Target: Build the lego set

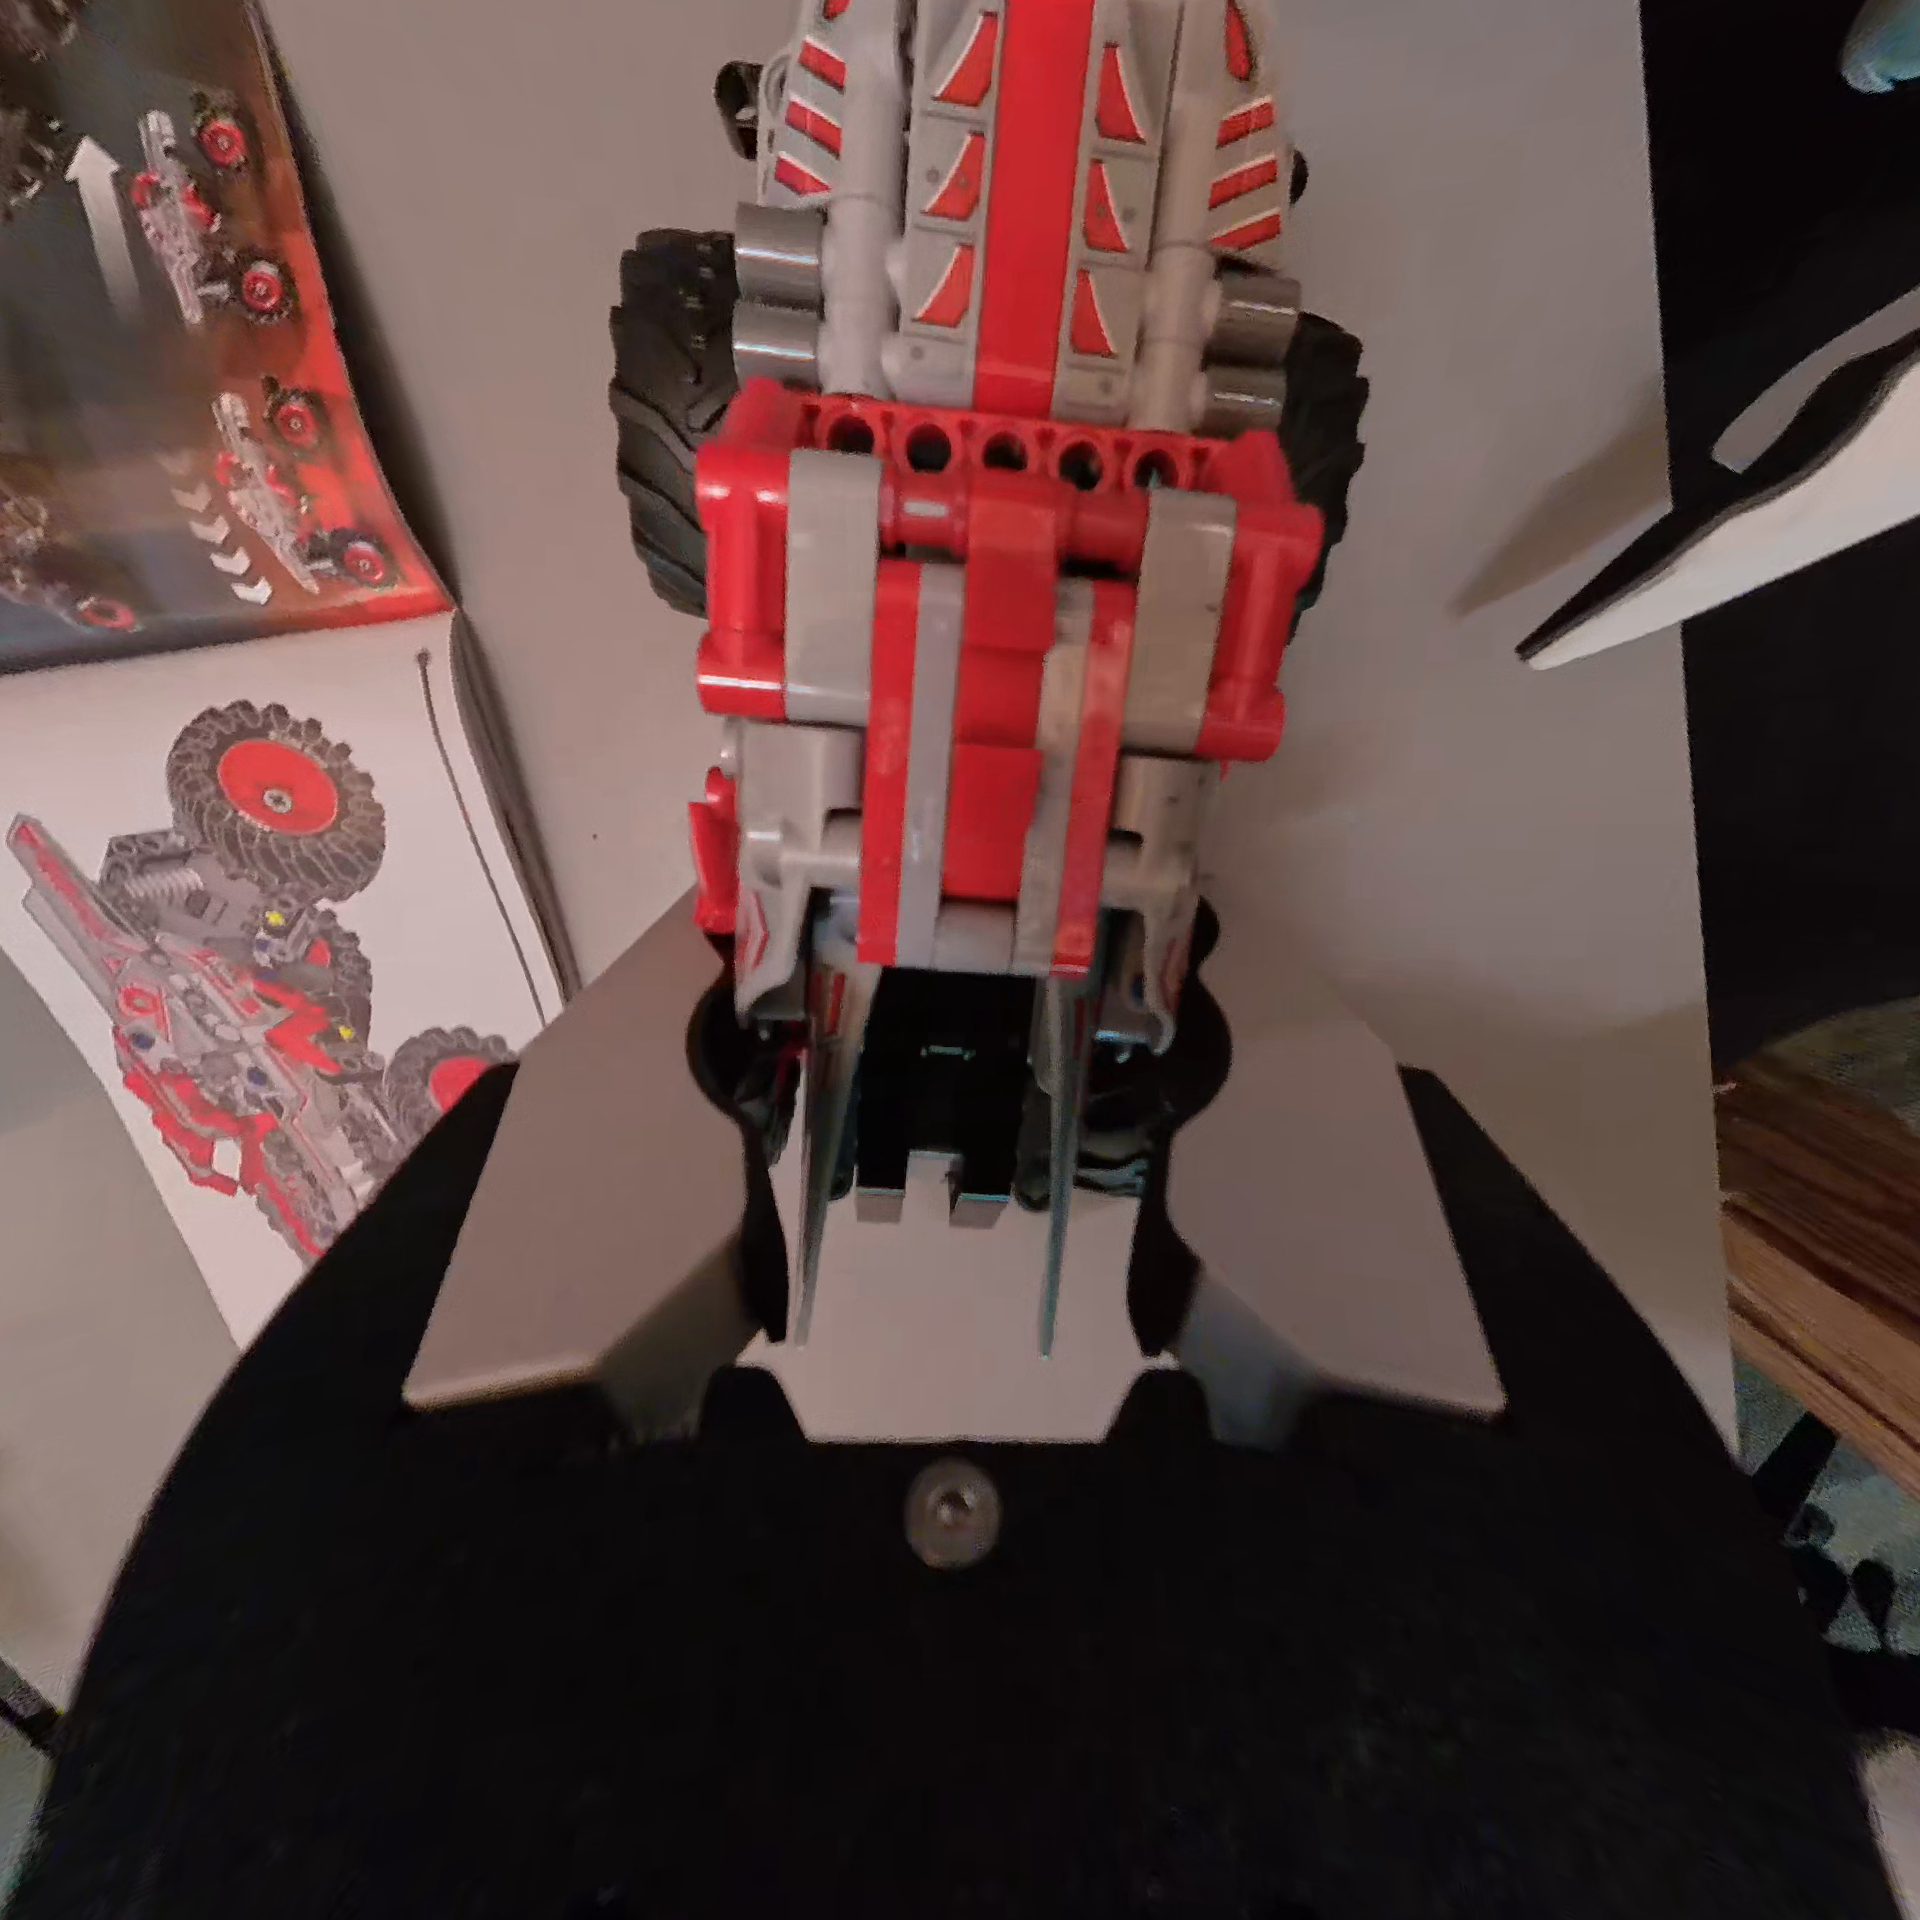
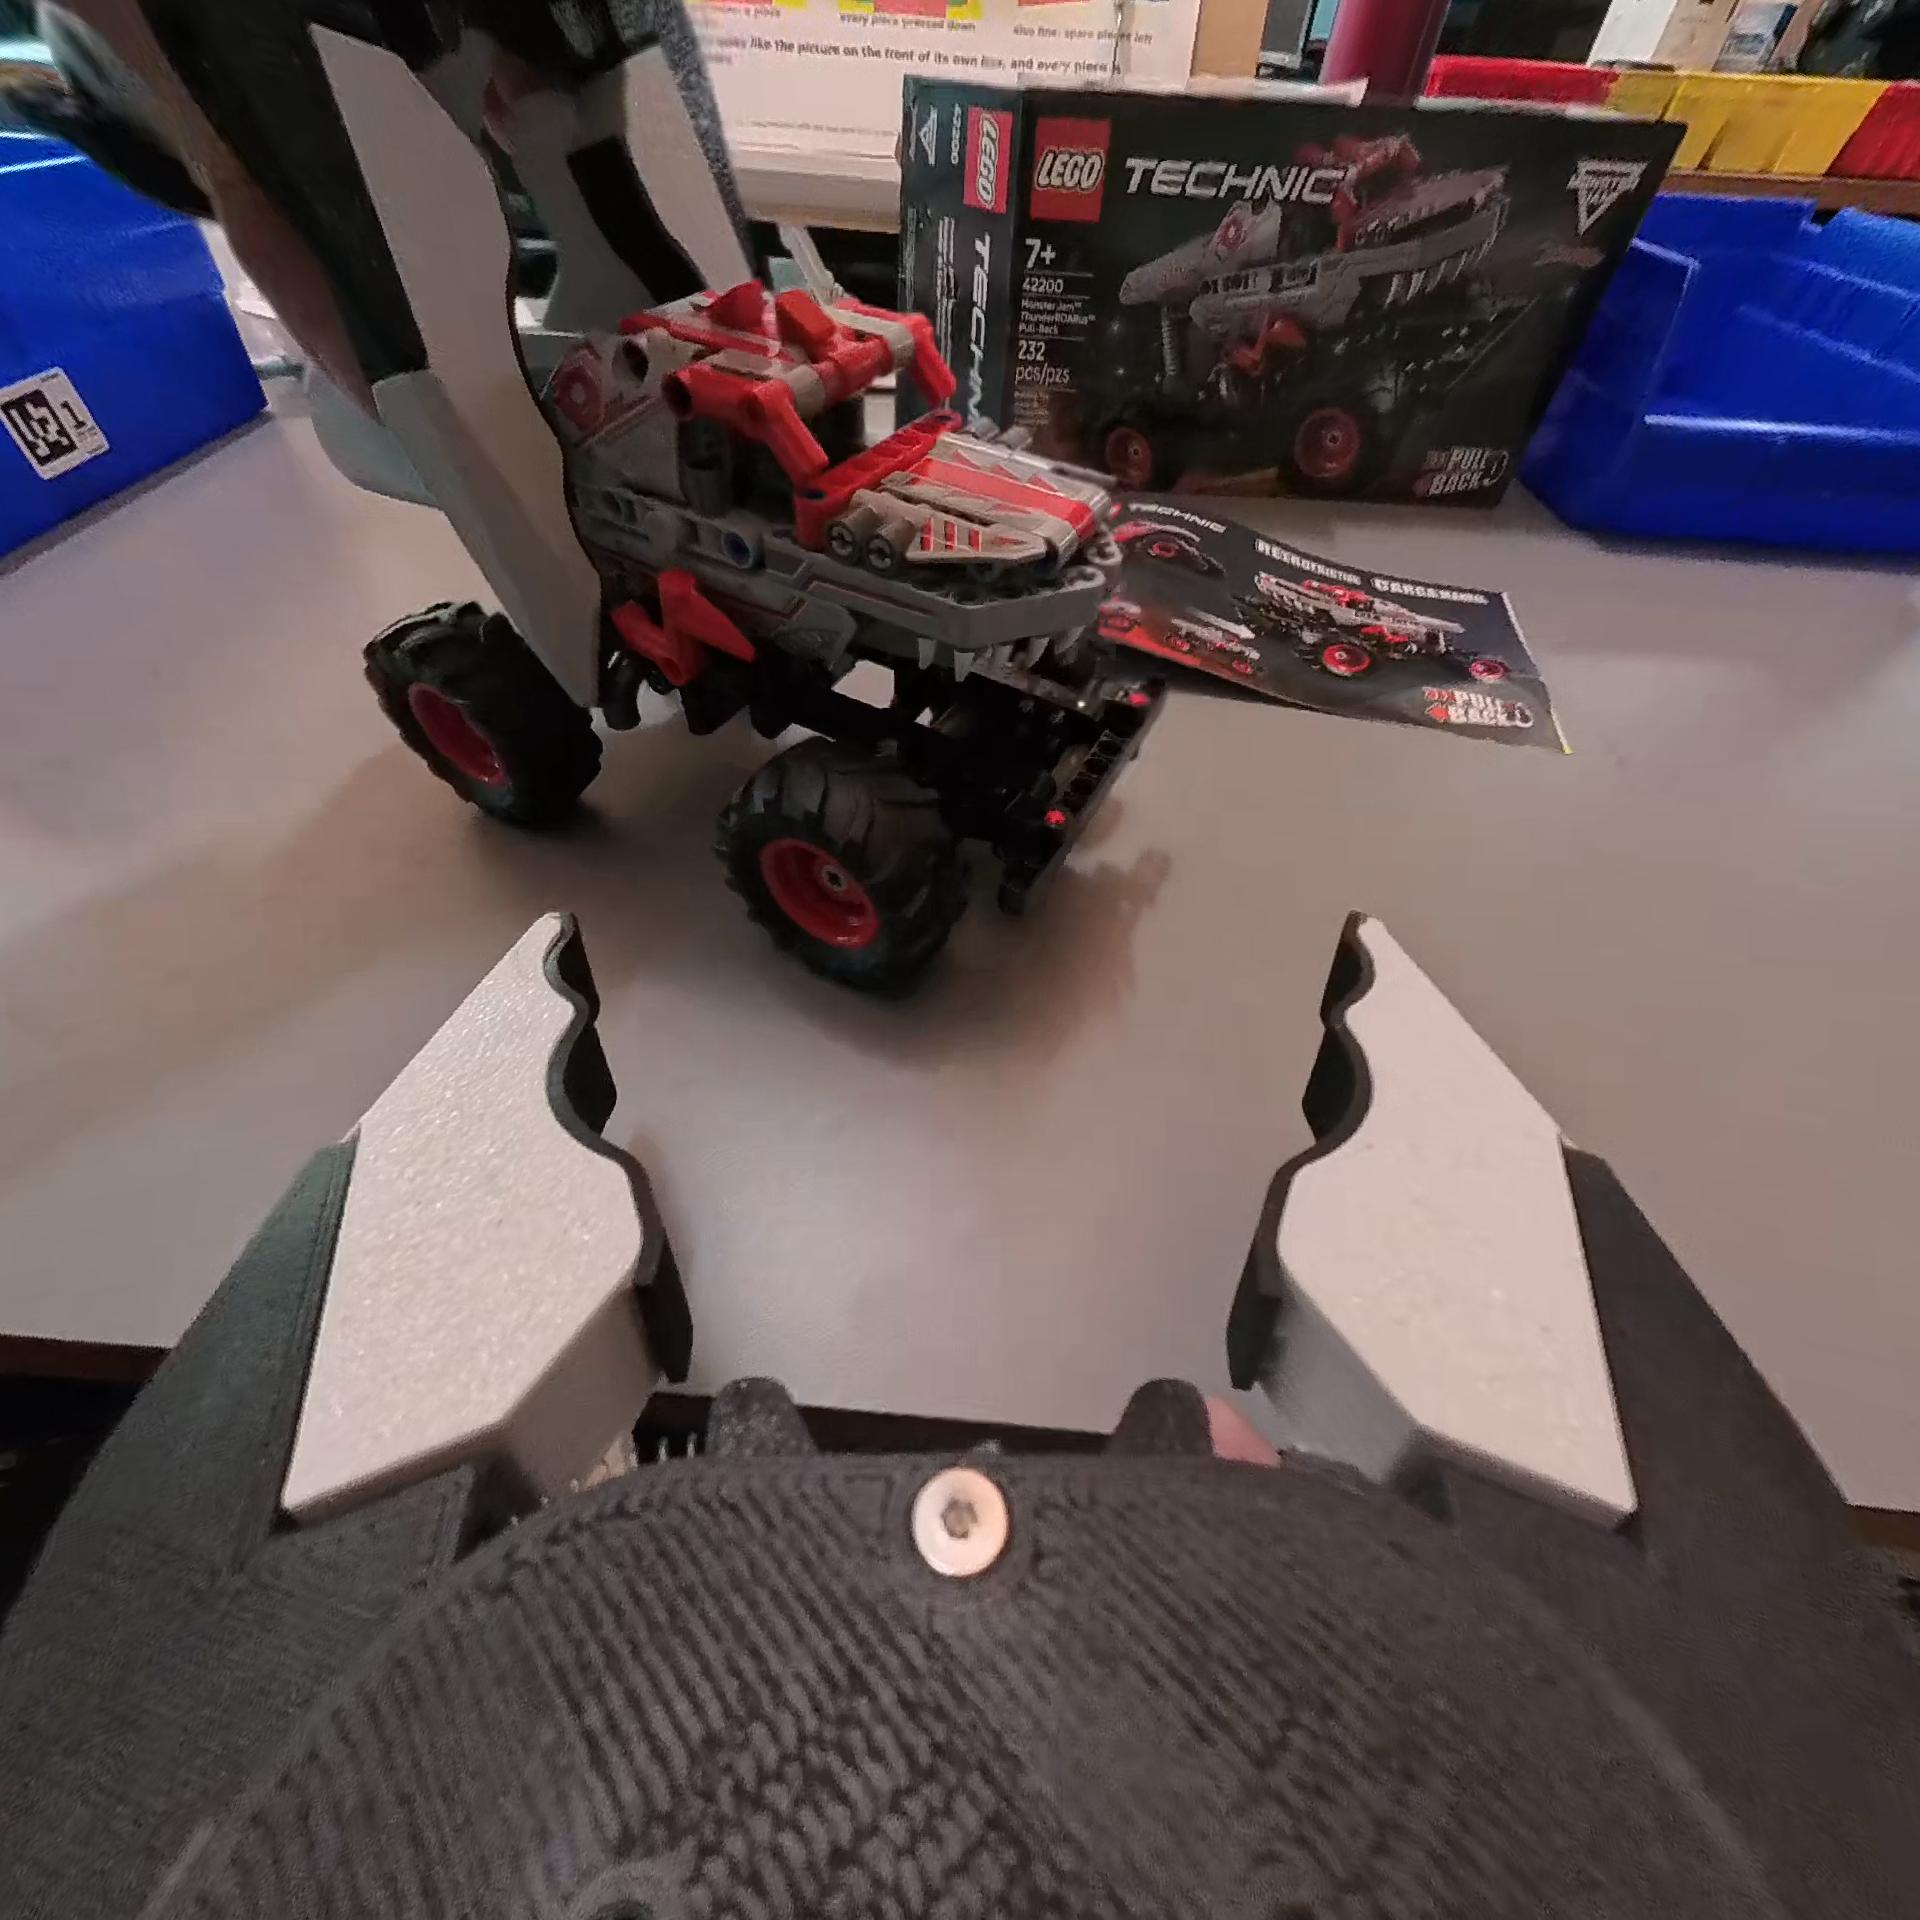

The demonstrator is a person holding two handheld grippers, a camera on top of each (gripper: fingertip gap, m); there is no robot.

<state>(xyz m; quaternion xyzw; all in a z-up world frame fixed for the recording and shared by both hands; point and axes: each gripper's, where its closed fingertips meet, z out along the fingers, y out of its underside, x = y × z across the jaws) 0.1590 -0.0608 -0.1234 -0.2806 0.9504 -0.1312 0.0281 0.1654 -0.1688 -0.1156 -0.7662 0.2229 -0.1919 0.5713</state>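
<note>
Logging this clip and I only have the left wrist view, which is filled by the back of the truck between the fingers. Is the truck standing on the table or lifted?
Observer: Tilted. In the right wrist view the Lego monster truck has its front wheel on the grey table, with its rear wheel higher.
Operator: What is the right gripper doing?
Observer: The right gripper is open, empty, short of the truck.
Operator: Anything behind the truck?
Observer: The set's box stands upright there, blue bins beside it.
</note>
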